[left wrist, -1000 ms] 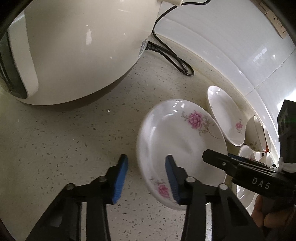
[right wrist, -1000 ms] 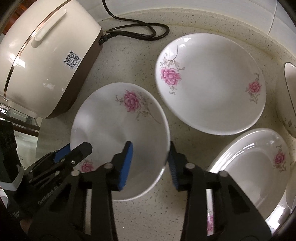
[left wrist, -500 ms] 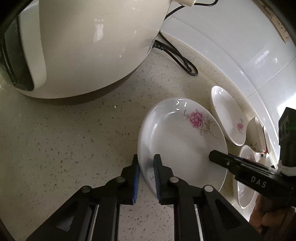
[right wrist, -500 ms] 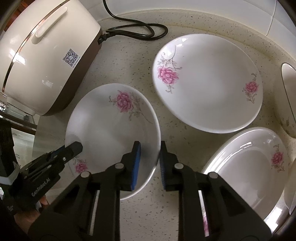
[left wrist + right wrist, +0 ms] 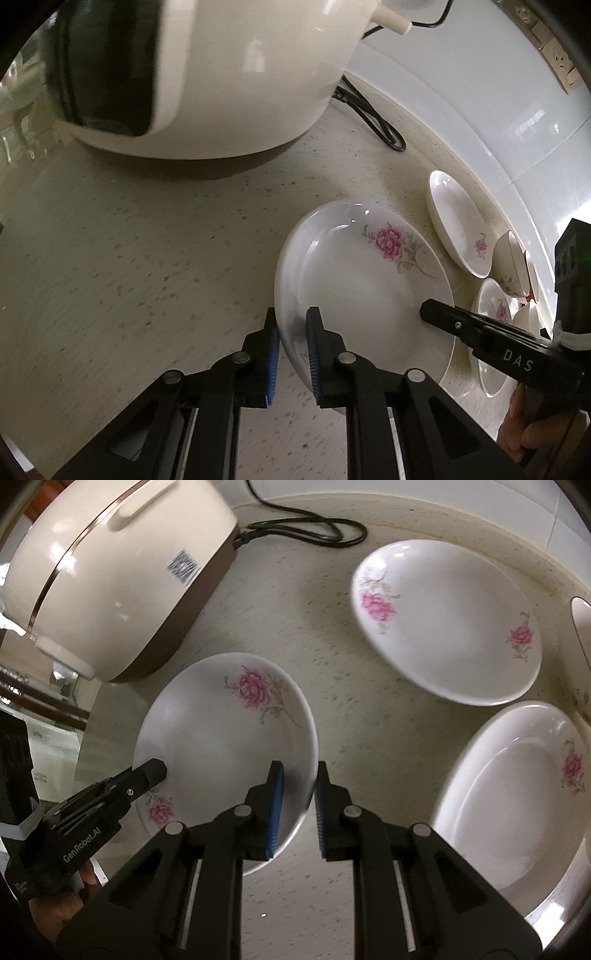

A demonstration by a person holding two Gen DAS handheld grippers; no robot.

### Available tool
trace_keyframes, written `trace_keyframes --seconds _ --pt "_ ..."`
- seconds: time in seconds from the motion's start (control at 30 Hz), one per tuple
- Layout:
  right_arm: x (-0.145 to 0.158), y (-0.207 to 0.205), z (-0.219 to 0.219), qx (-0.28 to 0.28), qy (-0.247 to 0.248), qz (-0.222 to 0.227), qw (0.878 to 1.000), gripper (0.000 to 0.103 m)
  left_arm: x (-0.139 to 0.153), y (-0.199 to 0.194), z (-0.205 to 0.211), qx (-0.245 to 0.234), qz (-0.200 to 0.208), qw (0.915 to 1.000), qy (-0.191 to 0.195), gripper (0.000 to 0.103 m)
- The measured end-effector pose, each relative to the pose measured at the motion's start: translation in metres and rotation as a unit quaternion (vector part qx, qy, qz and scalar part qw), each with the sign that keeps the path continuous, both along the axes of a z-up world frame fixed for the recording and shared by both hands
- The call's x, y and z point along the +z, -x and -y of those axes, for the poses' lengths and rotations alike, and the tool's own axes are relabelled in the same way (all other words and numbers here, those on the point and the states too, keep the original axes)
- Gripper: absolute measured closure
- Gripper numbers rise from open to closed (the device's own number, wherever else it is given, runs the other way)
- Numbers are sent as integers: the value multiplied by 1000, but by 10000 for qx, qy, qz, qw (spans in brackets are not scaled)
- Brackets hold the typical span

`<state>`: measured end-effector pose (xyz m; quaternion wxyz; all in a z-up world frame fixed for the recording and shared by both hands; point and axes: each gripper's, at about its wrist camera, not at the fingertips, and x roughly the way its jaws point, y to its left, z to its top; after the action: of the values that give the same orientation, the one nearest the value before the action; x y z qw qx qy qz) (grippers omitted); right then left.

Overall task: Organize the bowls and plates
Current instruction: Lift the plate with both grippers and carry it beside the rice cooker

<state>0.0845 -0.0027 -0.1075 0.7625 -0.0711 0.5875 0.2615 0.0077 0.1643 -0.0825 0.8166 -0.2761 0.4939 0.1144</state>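
We pinch the flower plate [image 5: 221,738] from both sides. Our left gripper [image 5: 291,354] squeezes its left rim, and our right gripper [image 5: 297,808] squeezes its right rim. The plate sits on the speckled counter [image 5: 129,258]. A big cream rice cooker [image 5: 110,572] stands close behind it, with its black cord [image 5: 306,531] lying by the far wall. Two more flower plates [image 5: 447,624] [image 5: 509,797] wait on the right, near our plate but not touching it.

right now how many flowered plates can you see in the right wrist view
3. One white pink-flowered plate held at its rims by both tongs, near the cream rice cooker; one by the back wall; one at the right. More dishes may be hidden beyond the right edge.
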Motion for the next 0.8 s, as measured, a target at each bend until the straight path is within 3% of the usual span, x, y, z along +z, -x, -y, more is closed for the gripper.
trace_keyframes --seconds 0.47,0.8 --pt "-2 44 -48 427 -9 -97 9990 84 4 61 -34 431 -75 9989 -148 89" --pt "-14 43 -86 647 7 -182 9977 84 3 87 -61 611 -168 9975 -304 88"
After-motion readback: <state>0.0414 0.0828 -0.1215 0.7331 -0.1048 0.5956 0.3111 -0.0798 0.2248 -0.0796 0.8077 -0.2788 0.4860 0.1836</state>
